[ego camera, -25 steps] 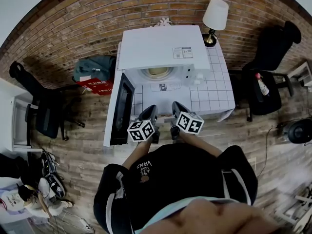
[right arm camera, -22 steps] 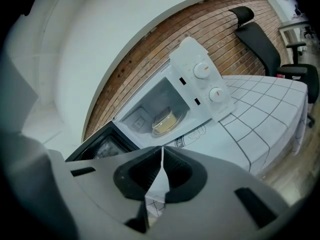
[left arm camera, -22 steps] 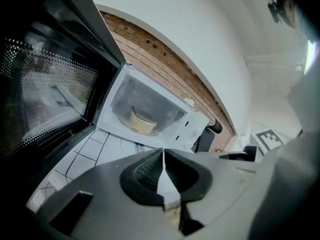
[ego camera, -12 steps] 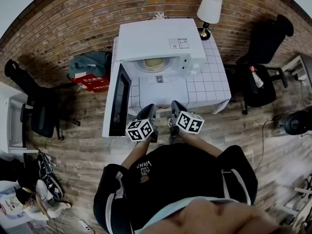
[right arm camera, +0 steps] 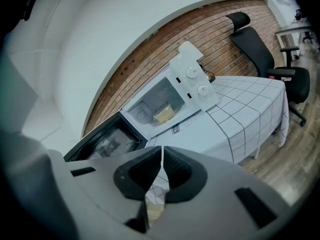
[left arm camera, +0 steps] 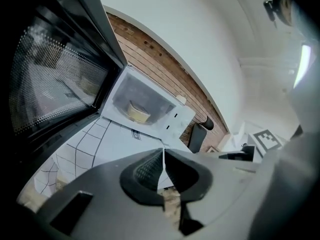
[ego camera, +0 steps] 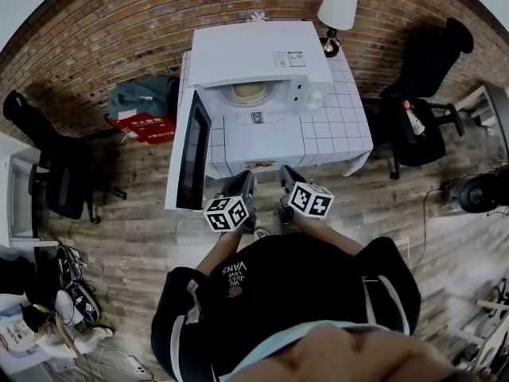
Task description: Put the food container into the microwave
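Observation:
A white microwave [ego camera: 258, 54] stands on a table under a white checked cloth [ego camera: 270, 138], its dark door [ego camera: 191, 151] swung open to the left. Inside sits the pale yellow food container [ego camera: 249, 92], also visible in the left gripper view [left arm camera: 138, 112] and the right gripper view [right arm camera: 164, 113]. My left gripper [ego camera: 242, 191] and right gripper [ego camera: 286, 183] hang side by side in front of the table's near edge, away from the microwave. Both are shut with nothing between their jaws [left arm camera: 164, 165] [right arm camera: 162, 170].
A white table lamp [ego camera: 336, 10] stands at the table's back right corner. A black office chair [ego camera: 429, 78] is to the right, another black chair [ego camera: 56, 173] to the left. A teal bag and red box [ego camera: 147, 110] lie on the wooden floor by the wall.
Both grippers and the person have drawn back from the table; the microwave and table now sit farther up in the head view. The jaws stayed shut.

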The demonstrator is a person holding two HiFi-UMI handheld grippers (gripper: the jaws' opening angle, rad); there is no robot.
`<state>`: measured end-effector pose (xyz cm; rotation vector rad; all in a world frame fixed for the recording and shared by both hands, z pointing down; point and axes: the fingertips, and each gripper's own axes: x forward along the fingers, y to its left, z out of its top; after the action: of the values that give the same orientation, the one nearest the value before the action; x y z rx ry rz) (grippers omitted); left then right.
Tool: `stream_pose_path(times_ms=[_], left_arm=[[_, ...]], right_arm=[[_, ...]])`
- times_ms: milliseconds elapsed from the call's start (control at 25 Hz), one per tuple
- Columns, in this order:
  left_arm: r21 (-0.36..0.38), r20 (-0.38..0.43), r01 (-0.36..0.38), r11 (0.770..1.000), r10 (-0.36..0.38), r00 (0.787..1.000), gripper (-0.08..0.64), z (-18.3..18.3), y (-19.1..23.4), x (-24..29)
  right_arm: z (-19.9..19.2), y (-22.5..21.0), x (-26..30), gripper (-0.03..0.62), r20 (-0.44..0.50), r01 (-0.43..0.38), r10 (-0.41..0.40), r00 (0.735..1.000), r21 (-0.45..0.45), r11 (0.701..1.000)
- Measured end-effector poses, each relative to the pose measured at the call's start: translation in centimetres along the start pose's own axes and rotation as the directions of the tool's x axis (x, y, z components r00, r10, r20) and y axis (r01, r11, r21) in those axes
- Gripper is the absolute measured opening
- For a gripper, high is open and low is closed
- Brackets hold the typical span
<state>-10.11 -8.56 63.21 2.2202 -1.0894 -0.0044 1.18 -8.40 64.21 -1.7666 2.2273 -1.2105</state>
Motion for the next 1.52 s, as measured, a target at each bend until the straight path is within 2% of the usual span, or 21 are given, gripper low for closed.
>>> stream_pose_path(times_ms=[160, 360, 960, 1520], left_arm=[[0.016, 0.004, -0.006, 1.000, 0.006, 1.000, 0.020, -0.2, -0.5, -0.7], [0.070, 0.014, -0.064, 0.995, 0.064, 0.998, 0.020, -0.1, -0.7, -1.3], [0.112, 0.085, -0.083, 0.990, 0.074, 0.994, 0.012, -1.9, -7.3, -1.4], [0.139, 0.128, -0.167, 0.976, 0.150, 0.980, 0.012, -3.9, -10.7, -3.3]], right_arm=[[0.0, -0.2, -0.6, 0.012, 0.001, -0.009, 0.009, 1.000, -0.007, 1.000], [0.5, -0.3, -1.5, 0.012, 0.004, -0.016, 0.016, 1.000, -0.060, 0.998], [2.1, -2.8, -6.4, 0.012, -0.027, -0.117, 0.114, 0.993, -0.175, 0.978], [1.5, -4.4, -9.8, 0.005, -0.086, -0.172, 0.157, 0.984, -0.211, 0.962]])
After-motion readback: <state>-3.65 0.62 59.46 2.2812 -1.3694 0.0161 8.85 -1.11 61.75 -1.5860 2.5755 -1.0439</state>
